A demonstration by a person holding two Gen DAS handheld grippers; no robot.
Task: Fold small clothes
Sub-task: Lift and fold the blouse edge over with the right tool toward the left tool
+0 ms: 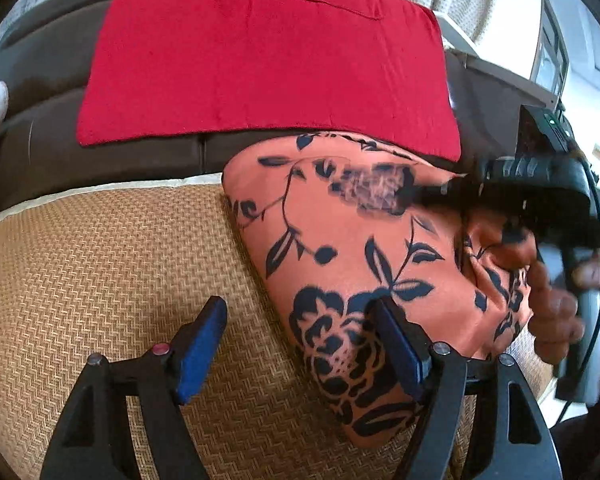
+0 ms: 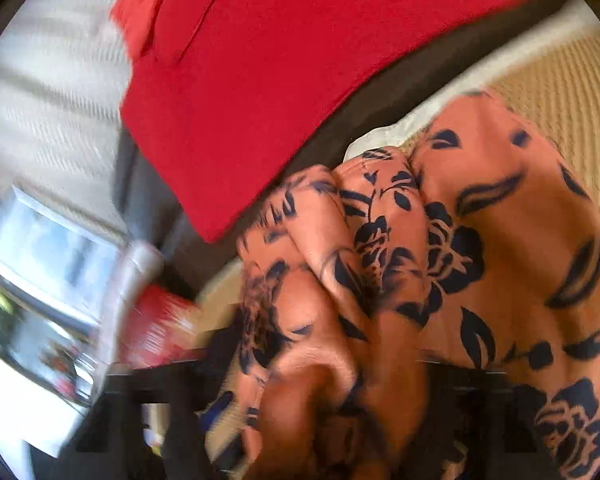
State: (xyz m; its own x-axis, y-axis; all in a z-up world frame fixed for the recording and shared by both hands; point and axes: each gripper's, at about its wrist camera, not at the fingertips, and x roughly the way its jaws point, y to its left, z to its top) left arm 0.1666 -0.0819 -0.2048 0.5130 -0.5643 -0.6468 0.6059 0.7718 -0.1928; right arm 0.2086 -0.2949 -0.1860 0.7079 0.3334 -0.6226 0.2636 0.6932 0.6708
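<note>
One orange garment [image 1: 340,240] (dark floral print), bunched, creased

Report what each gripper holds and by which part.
Left gripper: open, holding nothing. Right gripper: apparently pinching the floral garment at its bunched right edge; blur hides the pads.

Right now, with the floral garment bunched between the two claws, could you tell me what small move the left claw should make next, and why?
Probably close the left claw on the near edge of the floral garment. Its jaws stand open, one pad over the cloth and the other over the woven mat. The right claw seems to have the far side bunched, so a second grip would let the cloth be spread.
</note>
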